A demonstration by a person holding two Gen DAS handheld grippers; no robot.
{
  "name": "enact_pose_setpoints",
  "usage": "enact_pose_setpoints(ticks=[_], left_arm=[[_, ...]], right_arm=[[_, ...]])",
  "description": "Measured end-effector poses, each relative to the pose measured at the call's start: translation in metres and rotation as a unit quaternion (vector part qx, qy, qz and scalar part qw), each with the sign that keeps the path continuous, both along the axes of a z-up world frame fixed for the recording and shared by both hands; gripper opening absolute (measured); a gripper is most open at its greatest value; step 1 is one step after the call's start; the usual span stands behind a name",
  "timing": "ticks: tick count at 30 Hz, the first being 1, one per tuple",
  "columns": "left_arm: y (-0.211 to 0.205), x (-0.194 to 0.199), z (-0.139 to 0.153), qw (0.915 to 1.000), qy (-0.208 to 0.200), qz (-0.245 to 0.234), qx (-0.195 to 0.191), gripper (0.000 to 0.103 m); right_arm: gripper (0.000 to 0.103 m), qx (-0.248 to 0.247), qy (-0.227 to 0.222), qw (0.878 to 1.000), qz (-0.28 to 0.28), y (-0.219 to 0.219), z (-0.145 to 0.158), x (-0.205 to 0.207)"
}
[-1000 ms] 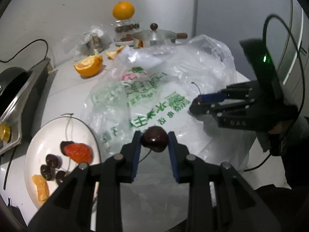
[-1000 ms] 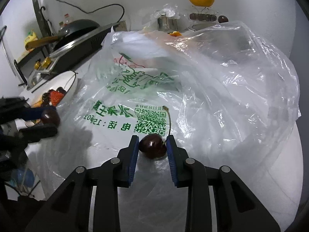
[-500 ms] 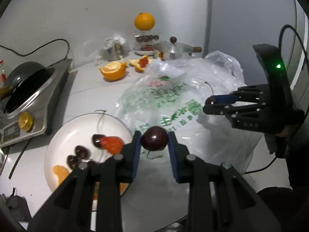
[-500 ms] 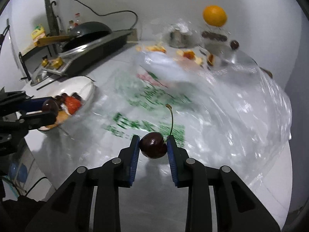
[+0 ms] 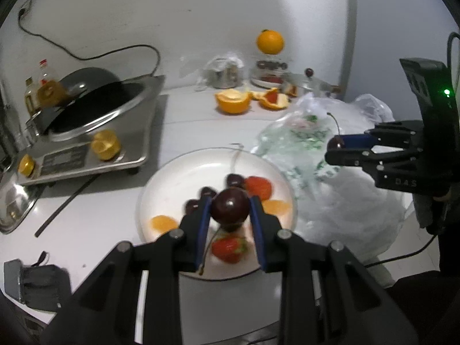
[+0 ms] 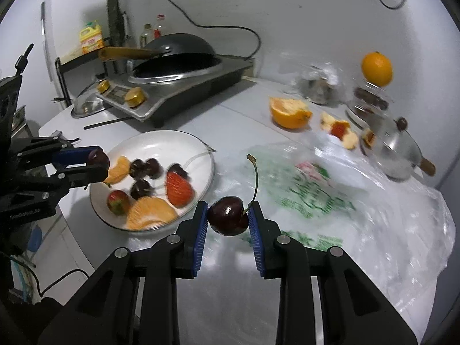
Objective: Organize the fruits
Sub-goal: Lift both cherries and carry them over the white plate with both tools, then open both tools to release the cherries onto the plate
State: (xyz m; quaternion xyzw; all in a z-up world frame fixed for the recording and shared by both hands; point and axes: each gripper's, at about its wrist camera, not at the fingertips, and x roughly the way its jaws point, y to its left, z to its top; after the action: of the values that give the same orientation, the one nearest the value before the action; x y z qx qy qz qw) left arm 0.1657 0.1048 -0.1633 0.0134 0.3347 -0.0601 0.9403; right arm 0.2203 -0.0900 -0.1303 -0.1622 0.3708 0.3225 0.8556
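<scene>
My left gripper (image 5: 230,211) is shut on a dark cherry (image 5: 230,208) and holds it above the near part of the white plate (image 5: 187,172). The plate (image 6: 161,143) holds several cherries, strawberries and orange segments. My right gripper (image 6: 228,218) is shut on a second dark cherry (image 6: 228,220) with a long stem, above the clear plastic bag (image 6: 345,215), just right of the plate. The right gripper also shows in the left wrist view (image 5: 335,146), and the left gripper in the right wrist view (image 6: 99,159).
An induction cooker with a black wok (image 5: 86,106) stands at the back left. Cut orange pieces (image 5: 233,102), a whole orange (image 5: 269,41) on a jar, and a small lidded pot (image 6: 399,149) sit at the back. A black cable crosses the counter.
Both grippers have lifted off the bag and swung left toward the plate, each still holding its cherry. The left gripper is now over the plate.
</scene>
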Motion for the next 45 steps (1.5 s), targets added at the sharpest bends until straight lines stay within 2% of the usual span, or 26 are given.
enact_pose_setpoints(ticks=[8,17,28,40,43,45], left_arm=[[0.036,0.006,-0.007,0.9998,-0.004,0.021,0.0,0.028],[0.057,0.039,-0.018,0.9991,0.001,0.036,-0.022,0.028],[0.057,0.073,-0.031,0.9986,0.015,0.037,-0.034,0.028],[0.045,0.085,-0.044,0.998,0.045,0.032,-0.032,0.03],[0.043,0.083,-0.042,0.9981,0.043,0.032,-0.03,0.034],[0.041,0.081,-0.04,0.9983,0.042,0.031,-0.026,0.04]], right_arm=[[0.03,-0.004,0.003,1.0,0.031,0.043,-0.003,0.002],[0.03,-0.001,0.013,0.998,0.056,0.082,-0.013,0.022],[0.03,0.006,0.033,0.996,0.082,0.117,-0.033,0.051],[0.03,0.0,0.049,0.995,0.088,0.124,-0.045,0.059],[0.031,-0.002,0.047,0.995,0.086,0.123,-0.044,0.058],[0.037,-0.001,0.045,0.995,0.084,0.122,-0.041,0.056]])
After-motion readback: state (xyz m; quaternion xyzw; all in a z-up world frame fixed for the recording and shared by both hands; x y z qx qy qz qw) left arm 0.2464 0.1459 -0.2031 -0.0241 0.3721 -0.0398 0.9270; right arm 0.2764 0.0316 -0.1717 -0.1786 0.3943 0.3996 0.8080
